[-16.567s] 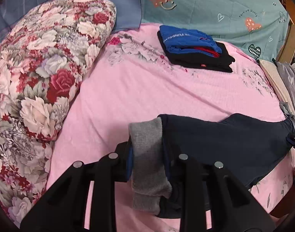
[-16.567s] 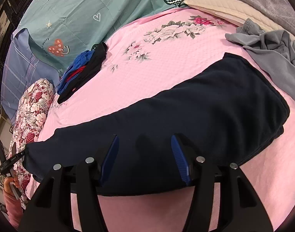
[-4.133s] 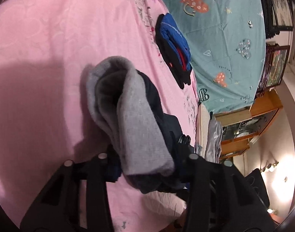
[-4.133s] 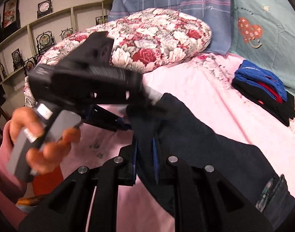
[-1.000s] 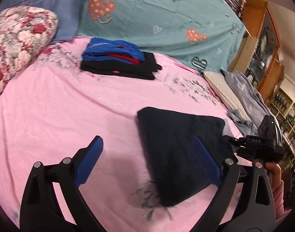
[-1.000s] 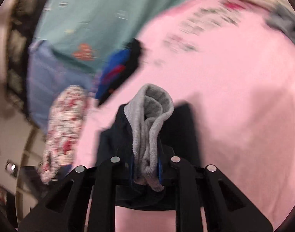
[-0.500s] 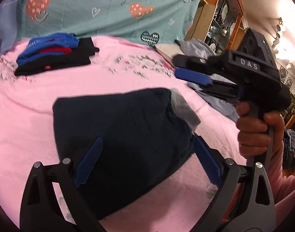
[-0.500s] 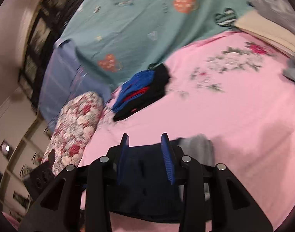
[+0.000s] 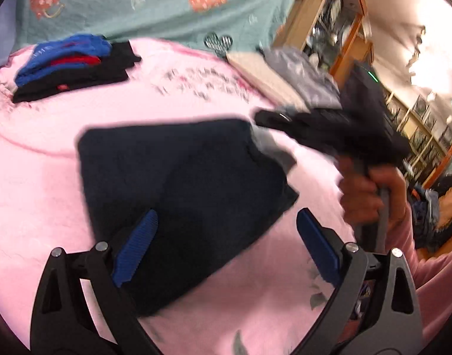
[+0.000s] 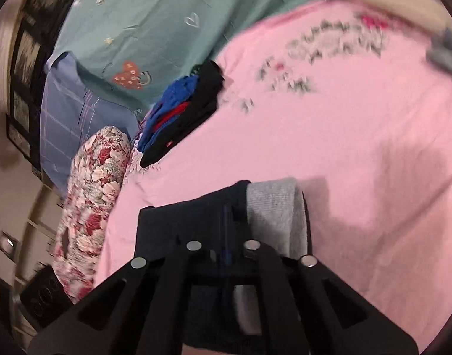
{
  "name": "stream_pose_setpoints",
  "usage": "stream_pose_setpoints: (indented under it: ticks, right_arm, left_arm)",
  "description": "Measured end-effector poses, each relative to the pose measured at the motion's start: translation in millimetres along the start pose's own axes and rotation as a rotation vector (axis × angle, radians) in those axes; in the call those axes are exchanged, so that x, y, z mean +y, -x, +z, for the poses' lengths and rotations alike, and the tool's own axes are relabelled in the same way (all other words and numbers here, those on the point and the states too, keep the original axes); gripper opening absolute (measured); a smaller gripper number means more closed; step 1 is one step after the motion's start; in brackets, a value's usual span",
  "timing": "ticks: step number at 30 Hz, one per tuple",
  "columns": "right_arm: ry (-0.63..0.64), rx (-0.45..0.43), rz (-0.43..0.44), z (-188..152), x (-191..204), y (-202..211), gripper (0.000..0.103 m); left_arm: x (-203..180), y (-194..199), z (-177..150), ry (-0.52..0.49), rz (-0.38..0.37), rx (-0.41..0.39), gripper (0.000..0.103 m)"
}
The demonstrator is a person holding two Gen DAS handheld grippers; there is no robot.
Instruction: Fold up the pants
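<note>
The dark navy pants lie folded into a compact rectangle on the pink bed sheet. My left gripper is open and empty, its blue pads spread over the near edge of the pants. My right gripper is shut on the far corner of the pants, next to the grey waistband. The right gripper also shows in the left wrist view, held by a hand at the pants' right corner.
A stack of folded blue, red and black clothes sits at the back of the bed, also in the right wrist view. A floral quilt roll lies at the left. Grey garments and a cream pillow lie at the right.
My right gripper has closed on the corner of the folded pants beside the grey waistband. My left gripper stays open above the pants.
</note>
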State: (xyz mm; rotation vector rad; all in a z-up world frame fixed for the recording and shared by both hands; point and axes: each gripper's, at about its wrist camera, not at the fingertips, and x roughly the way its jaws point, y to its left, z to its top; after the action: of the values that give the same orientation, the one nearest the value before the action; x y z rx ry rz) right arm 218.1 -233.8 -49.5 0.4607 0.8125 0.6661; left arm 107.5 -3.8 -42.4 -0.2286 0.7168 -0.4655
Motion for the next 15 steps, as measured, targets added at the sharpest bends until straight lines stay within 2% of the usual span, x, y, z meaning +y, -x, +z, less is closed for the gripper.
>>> stream_pose_setpoints:
  ticks: [2,4,6,7,8,9,11,13,15]
  right_arm:
    - [0.051,-0.007,0.071,-4.7,16.3,15.4,0.009]
    - [0.072,0.032,0.114,-14.3,22.7,19.4,0.01]
    - [0.065,0.087,0.045,-25.6,13.3,11.7,0.01]
    - [0.044,0.127,-0.045,-33.4,-1.0,3.9,0.01]
    - [-0.014,0.151,-0.045,-41.7,-19.6,-0.2,0.0]
    - [-0.078,0.142,0.019,-47.0,-34.2,3.0,0.0]
    - [-0.126,0.136,0.049,-49.8,-42.9,12.8,0.0]
    - [-0.076,0.113,-0.004,-48.4,-30.9,24.4,0.0]
    - [0.004,0.089,-0.052,-46.8,-11.2,33.5,0.007]
  left_arm:
    - [14.1,9.5,17.2,0.017,0.007,-0.032,0.097]
    - [26.3,10.4,36.5,0.015,-0.002,-0.043,0.097]
    - [40.7,-1.0,53.1,0.02,-0.027,-0.014,0.097]
    - [46.9,-9.9,58.1,0.025,-0.036,0.012,0.097]
    - [57.3,-25.8,62.8,0.034,-0.034,0.059,0.097]
    - [66.1,-38.4,64.2,0.048,0.002,0.097,0.097]
    - [82.0,-57.8,64.4,0.078,0.083,0.162,0.096]
    - [87.7,-59.3,66.2,0.106,0.105,0.16,0.096]
    - [83.5,-44.5,68.2,0.125,0.082,0.117,0.096]
